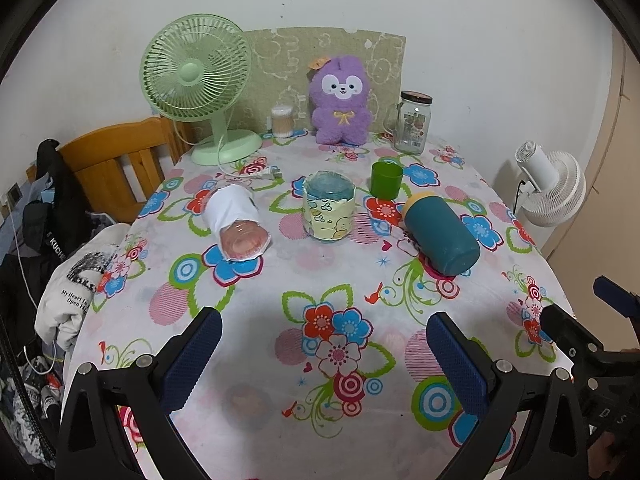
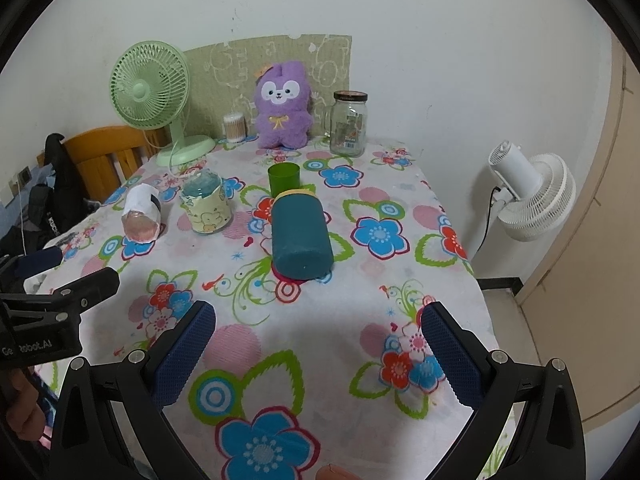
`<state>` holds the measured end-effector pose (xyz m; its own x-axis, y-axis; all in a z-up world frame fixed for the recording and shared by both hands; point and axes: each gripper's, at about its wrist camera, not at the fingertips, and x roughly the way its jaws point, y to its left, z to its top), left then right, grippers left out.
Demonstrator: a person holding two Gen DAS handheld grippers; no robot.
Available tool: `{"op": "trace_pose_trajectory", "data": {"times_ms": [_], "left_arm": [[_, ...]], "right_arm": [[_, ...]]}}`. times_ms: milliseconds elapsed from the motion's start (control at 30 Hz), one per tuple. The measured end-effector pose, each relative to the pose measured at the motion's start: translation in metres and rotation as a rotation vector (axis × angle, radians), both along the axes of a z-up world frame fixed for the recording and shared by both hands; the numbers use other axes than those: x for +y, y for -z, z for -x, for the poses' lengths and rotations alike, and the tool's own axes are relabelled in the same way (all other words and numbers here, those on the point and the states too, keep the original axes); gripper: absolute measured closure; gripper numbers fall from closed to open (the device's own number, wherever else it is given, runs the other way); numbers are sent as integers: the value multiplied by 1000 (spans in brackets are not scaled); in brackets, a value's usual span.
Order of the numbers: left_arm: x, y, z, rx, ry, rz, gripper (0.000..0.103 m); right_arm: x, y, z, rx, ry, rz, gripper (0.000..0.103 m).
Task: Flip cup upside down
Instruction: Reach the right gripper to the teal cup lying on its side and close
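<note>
Two grippers, left (image 1: 324, 354) and right (image 2: 318, 348), hover with fingers spread and empty; approach the green cup (image 1: 386, 180), seemingly upright behind the teal bottle (image 1: 440, 234), squarely before rotating.

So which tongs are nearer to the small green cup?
Right, by a little. The right tongs face the green cup almost straight ahead; the left tongs have it further off, ahead and rightwards. Both are open, empty.
</note>
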<state>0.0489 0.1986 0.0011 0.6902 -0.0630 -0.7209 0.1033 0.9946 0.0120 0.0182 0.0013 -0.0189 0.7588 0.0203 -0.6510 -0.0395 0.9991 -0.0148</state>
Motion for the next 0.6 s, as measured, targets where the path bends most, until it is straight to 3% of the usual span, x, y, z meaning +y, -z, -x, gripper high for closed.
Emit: {"op": "trace_pose_trajectory", "data": {"times_ms": [333,600], "left_arm": [[-9,15,-45,53,101,-8,0],[-17,32,-79,98,156,-37,0]], "right_arm": [[-3,5,-57,41,-45,47,0],[2,22,-108,124,-92,-1,0]]}}
